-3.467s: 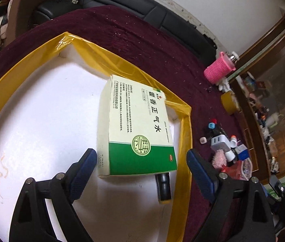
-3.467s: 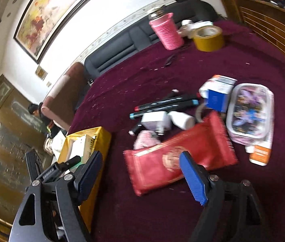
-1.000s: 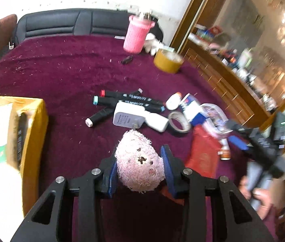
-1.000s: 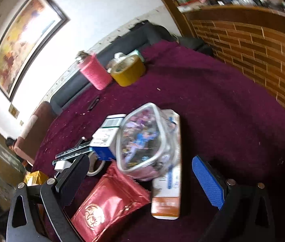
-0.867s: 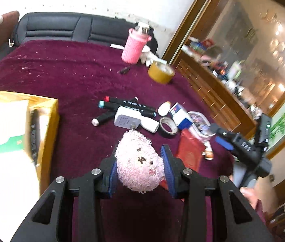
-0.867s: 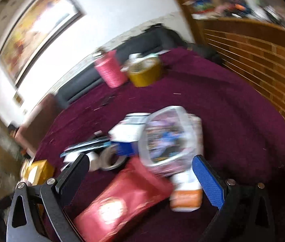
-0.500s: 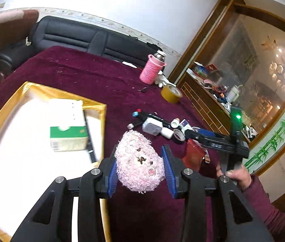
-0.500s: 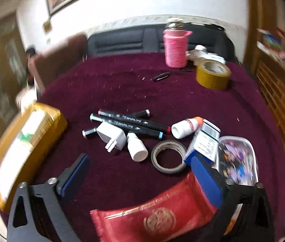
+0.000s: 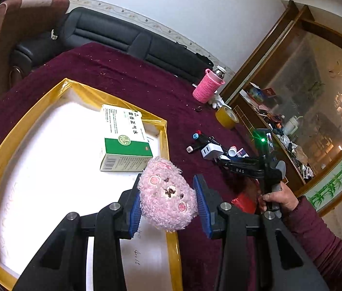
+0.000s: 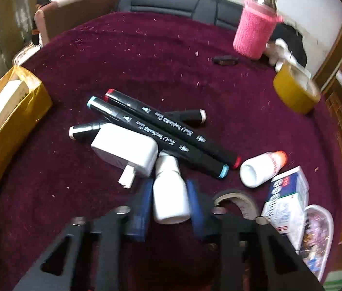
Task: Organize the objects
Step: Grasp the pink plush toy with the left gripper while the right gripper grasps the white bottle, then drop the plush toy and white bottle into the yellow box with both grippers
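My left gripper [image 9: 168, 203] is shut on a pink plush bear head [image 9: 167, 197] and holds it over the right edge of the yellow-rimmed white tray [image 9: 166, 131]. A green and white medicine box [image 9: 122, 138] lies in the tray. My right gripper [image 10: 169, 200] has its blue pads against both sides of a small white bottle [image 10: 169, 201] lying on the maroon cloth. It also shows in the left wrist view [image 9: 251, 167], held by a hand. Black markers [image 10: 161, 133] and a white charger [image 10: 125, 152] lie just beyond the bottle.
On the cloth are a tape ring [image 10: 237, 202], a blue and white box [image 10: 287, 201], a white tube with an orange cap [image 10: 263, 168], a yellow tape roll [image 10: 295, 89] and a pink-sleeved flask [image 10: 255, 31]. A black sofa [image 9: 122, 38] stands behind the table.
My left gripper has carried the plush bear from the clutter over to the tray's edge. My right gripper has dropped toward the clutter and closed around the white bottle.
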Tool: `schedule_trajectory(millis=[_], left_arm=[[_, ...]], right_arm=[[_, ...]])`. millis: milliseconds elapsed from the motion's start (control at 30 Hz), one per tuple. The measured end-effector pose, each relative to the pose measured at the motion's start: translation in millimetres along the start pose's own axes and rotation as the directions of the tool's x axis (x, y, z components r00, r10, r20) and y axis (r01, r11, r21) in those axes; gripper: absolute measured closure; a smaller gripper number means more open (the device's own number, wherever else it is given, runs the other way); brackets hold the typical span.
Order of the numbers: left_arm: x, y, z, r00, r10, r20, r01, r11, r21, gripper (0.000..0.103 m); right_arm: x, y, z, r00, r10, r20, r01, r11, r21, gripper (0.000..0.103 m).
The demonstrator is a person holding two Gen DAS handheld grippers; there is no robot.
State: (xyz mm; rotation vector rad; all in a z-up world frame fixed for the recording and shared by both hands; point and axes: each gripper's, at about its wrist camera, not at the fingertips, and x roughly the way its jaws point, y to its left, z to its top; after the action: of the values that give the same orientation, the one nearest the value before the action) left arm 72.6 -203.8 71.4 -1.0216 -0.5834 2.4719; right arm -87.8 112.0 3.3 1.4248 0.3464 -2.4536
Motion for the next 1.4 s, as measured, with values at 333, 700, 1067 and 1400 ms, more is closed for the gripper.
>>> schedule_trajectory(millis=[333, 700, 1067, 1400], left_arm=[[-9, 1, 6, 1.0, 0.005, 0.004, -0.005, 1.0, 0.009, 0.065], [11, 46, 60, 0.979, 0.188, -0.082, -0.183, 0.981, 0.065, 0.065], [56, 113, 85, 0.952, 0.259, -0.164, -0.265, 0.964, -0.016, 0.065], [69, 117, 92, 0.958, 0.24, -0.158, -0.247, 0.969, -0.027, 0.062]], right_arm=[[-53, -27, -24, 0.978, 0.175, 0.11, -0.197, 0.951, 0.239, 0.075], [-83, 79, 23, 0.86, 0.476, 0.183, -0.507, 0.839, 0.2, 0.074], [-20, 219, 113, 0.833, 0.547, 0.082, -0.552, 0.813, 0.186, 0.074], [16, 249, 139, 0.881, 0.472, 0.021, -0.467, 0.862, 0.195, 0.074]])
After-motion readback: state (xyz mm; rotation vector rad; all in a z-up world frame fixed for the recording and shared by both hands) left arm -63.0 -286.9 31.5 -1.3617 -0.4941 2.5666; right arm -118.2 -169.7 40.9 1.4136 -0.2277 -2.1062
